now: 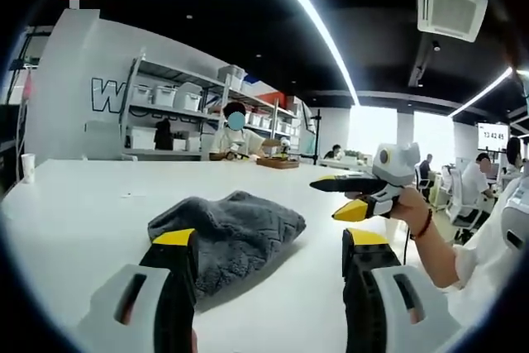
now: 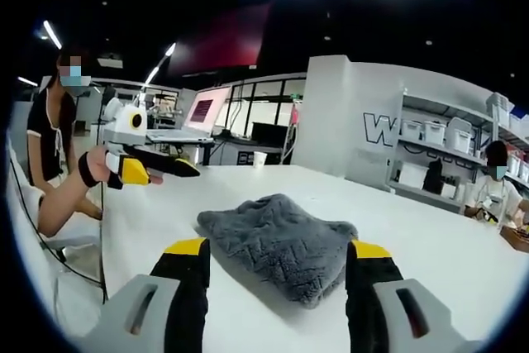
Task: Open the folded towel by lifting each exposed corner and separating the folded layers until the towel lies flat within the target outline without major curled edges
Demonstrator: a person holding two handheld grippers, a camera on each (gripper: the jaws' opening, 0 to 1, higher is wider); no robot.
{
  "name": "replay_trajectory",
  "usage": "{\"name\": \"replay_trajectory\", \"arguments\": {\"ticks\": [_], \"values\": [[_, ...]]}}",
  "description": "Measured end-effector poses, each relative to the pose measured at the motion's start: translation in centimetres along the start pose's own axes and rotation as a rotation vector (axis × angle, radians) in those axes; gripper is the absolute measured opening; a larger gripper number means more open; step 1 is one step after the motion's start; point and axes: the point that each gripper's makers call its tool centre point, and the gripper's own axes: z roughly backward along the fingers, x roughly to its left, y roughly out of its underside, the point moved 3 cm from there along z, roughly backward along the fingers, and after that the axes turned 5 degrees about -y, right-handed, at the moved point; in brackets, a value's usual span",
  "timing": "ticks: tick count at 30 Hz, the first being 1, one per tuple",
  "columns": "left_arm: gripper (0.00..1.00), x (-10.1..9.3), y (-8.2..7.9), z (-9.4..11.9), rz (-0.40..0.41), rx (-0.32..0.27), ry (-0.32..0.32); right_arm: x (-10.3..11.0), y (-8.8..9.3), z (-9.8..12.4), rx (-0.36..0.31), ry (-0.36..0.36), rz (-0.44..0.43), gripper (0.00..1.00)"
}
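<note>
Two grippers hang over the white table (image 1: 74,204), neither touching the towel. In the left gripper view, the left gripper (image 1: 269,245) has its jaws spread wide with nothing between them; the folded grey towel (image 1: 227,233) lies on the table just beyond the left jaw, rumpled and thick, with no target outline visible around it. The right gripper (image 1: 351,196) enters from the right, held by a hand (image 1: 405,204) above the table and apart from the towel, its yellow-tipped jaws parted and empty. In the right gripper view, the right gripper (image 2: 277,274) is wide and empty, and the towel (image 2: 285,250) sits between and just beyond its jaws, a corner pointing near. The left gripper (image 2: 153,167) shows at far left, raised off the table, jaws parted. Judged step: approach, before any corner is lifted. The next move calls for lowering one gripper to an exposed corner and pinching the top layer alone. Shelving with bins (image 2: 450,134) and seated people stand far off; nothing blocks the reach.
</note>
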Motion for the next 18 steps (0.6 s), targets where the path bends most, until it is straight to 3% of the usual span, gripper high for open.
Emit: {"name": "replay_trajectory", "arguments": {"ticks": [5, 18], "values": [[0.70, 0.17, 0.32, 0.04, -0.016, 0.018, -0.015, -0.31, 0.08, -0.05, 0.000, 0.008, -0.010, 0.63], [0.70, 0.67, 0.00, -0.28, 0.026, -0.013, -0.015, -0.91, 0.18, -0.23, -0.002, 0.017, -0.025, 0.62]]}}
